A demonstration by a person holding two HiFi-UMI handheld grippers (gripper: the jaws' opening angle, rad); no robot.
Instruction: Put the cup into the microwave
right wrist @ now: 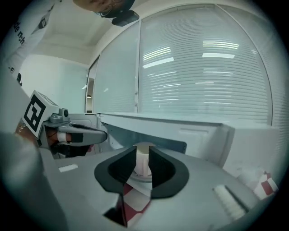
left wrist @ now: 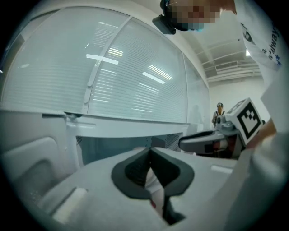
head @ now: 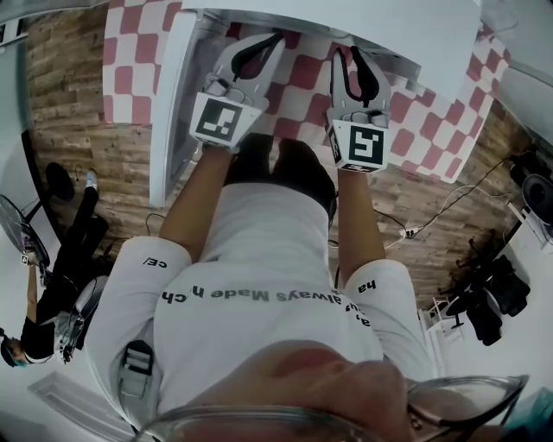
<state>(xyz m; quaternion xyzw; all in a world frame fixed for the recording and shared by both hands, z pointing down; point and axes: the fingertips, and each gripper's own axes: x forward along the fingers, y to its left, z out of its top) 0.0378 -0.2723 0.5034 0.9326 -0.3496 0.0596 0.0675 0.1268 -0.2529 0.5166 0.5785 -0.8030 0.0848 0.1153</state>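
In the right gripper view a small pale cup [right wrist: 143,162] stands upright on the glass turntable [right wrist: 135,177] inside the white microwave [right wrist: 203,137]. It shows through the narrow gap of my right gripper [right wrist: 143,159], which sits in front of the oven mouth, slightly open and holding nothing. My left gripper [left wrist: 150,159] is shut and empty, its tips touching, also pointed at the microwave [left wrist: 126,128]. From the head view both grippers, left [head: 252,50] and right [head: 352,62], hover side by side over the checkered cloth just before the microwave [head: 363,22]. The cup is hidden there.
The microwave door [head: 168,104] stands swung open at the left of the left gripper. The red-and-white checkered tablecloth [head: 298,82] covers the table. A wall of blinds [right wrist: 203,76] rises behind the oven. Another person [head: 60,276] stands on the floor at the left.
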